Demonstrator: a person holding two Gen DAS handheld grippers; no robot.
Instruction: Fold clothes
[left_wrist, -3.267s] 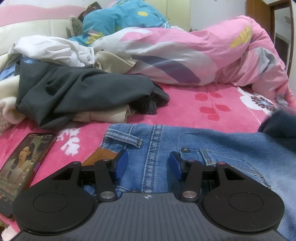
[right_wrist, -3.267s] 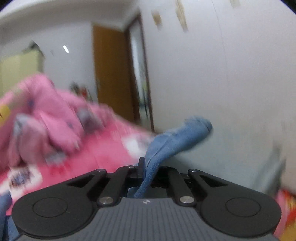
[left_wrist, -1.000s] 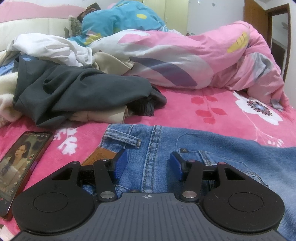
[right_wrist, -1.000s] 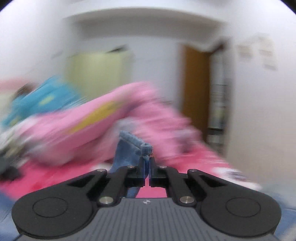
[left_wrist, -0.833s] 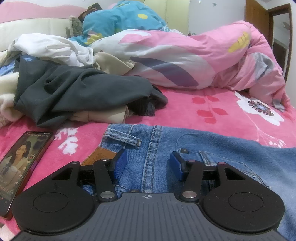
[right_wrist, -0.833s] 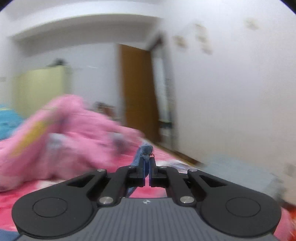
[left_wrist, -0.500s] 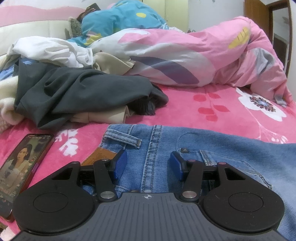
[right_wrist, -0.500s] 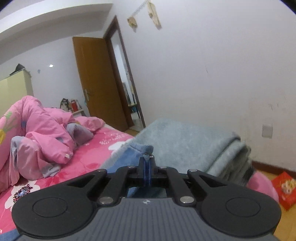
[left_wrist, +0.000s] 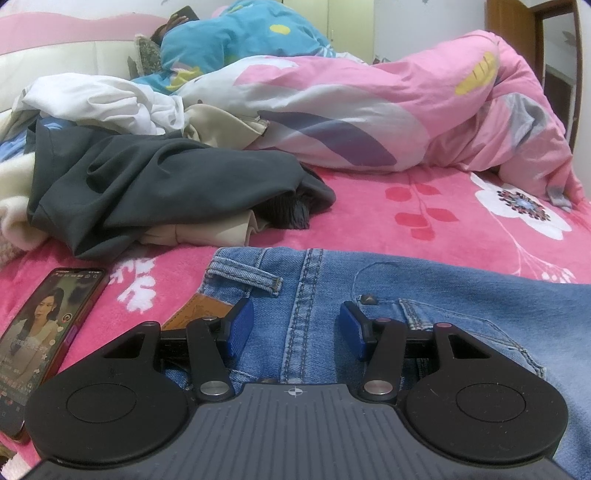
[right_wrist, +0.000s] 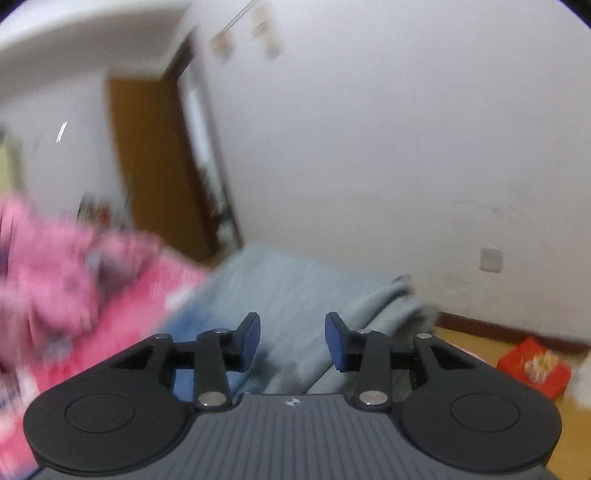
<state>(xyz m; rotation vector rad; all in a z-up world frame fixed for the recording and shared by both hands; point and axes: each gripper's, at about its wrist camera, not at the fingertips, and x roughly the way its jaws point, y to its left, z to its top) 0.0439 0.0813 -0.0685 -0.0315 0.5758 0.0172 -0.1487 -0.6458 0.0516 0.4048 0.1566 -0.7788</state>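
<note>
Jeans (left_wrist: 424, 310) in faded blue denim lie flat on a bed (left_wrist: 424, 221) covered by a bright pink floral blanket, waistband and belt loop facing the left wrist camera. At far left on the blanket, a phone (left_wrist: 40, 332) with a lit screen rests face up just beside the denim. Behind it sits a heap of clothes (left_wrist: 155, 188): a dark grey garment on top, cream and white pieces under and behind it. Farther back a person in blue patterned fabric (left_wrist: 236, 40) lies by the padded headboard, and a crumpled pink quilt (left_wrist: 406, 110) runs across to the right edge, where a wooden door frame shows. The left claw (left_wrist: 295, 328) is low over the jeans near the waistband, its blue pads (left_wrist: 236, 328) standing apart on either side of the centre seam, with denim spread flat between and beneath them; whether the pads press the cloth cannot be told.

The right wrist view is blurred. From left: a pink quilt, the pink bed edge, a brown door (right_wrist: 155, 173) by a dark opening, then a long white wall (right_wrist: 406, 147) with a switch plate low down. A folded grey-blue blanket (right_wrist: 314, 295) lies ahead of the right claw (right_wrist: 291, 339), and a red box (right_wrist: 532, 365) sits on the yellow floor at right. The right claw's jaws have just been opening and now stand parted with nothing between them; a patch of blue denim shows below its left finger.
</note>
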